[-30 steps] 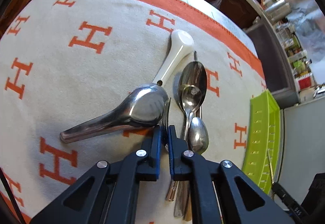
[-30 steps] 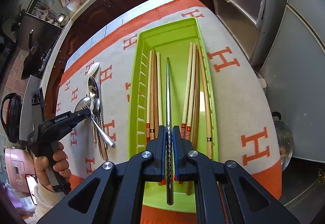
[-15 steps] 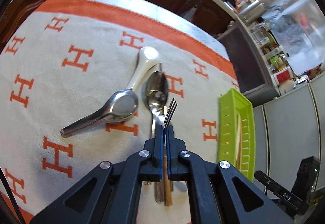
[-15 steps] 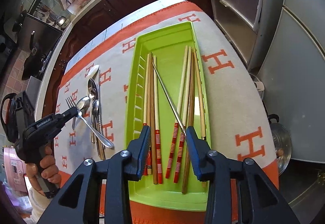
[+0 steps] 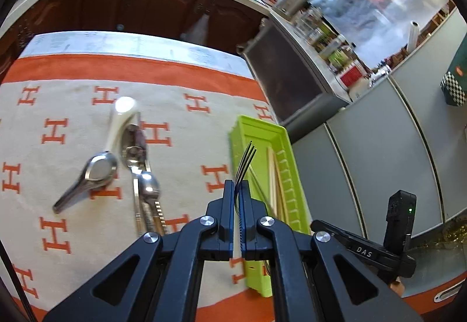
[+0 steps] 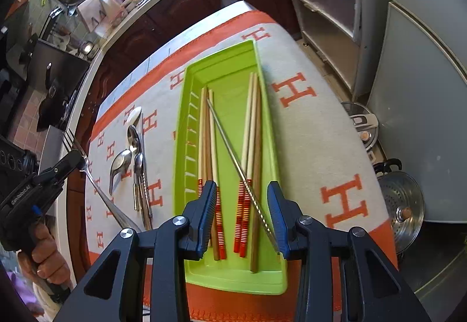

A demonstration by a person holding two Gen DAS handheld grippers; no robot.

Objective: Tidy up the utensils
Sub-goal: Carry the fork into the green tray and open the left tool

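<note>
My left gripper (image 5: 239, 187) is shut on a metal fork (image 5: 244, 164), held in the air with its tines pointing toward the green tray (image 5: 248, 129); it also shows in the right wrist view (image 6: 74, 158) with the fork (image 6: 99, 190) above the table's left side. My right gripper (image 6: 243, 211) is open and empty above the near end of the green tray (image 6: 227, 65). A metal chopstick (image 6: 233, 161) lies slanted in the tray across several wooden chopsticks (image 6: 208, 141). Spoons (image 5: 140, 176) and a white ceramic spoon (image 5: 119, 120) lie on the cloth.
An orange-bordered cloth with H letters (image 6: 306, 123) covers the table. A metal soup spoon (image 5: 90, 176) lies left of the spoon pile. Grey cabinets (image 5: 379, 152) stand right of the table. A steamer pot (image 6: 402, 205) sits on the floor at the right.
My left gripper lifted the fork off the cloth and swung right toward the tray. My right gripper opened and let go of the metal chopstick, which now lies slanted in the tray.
</note>
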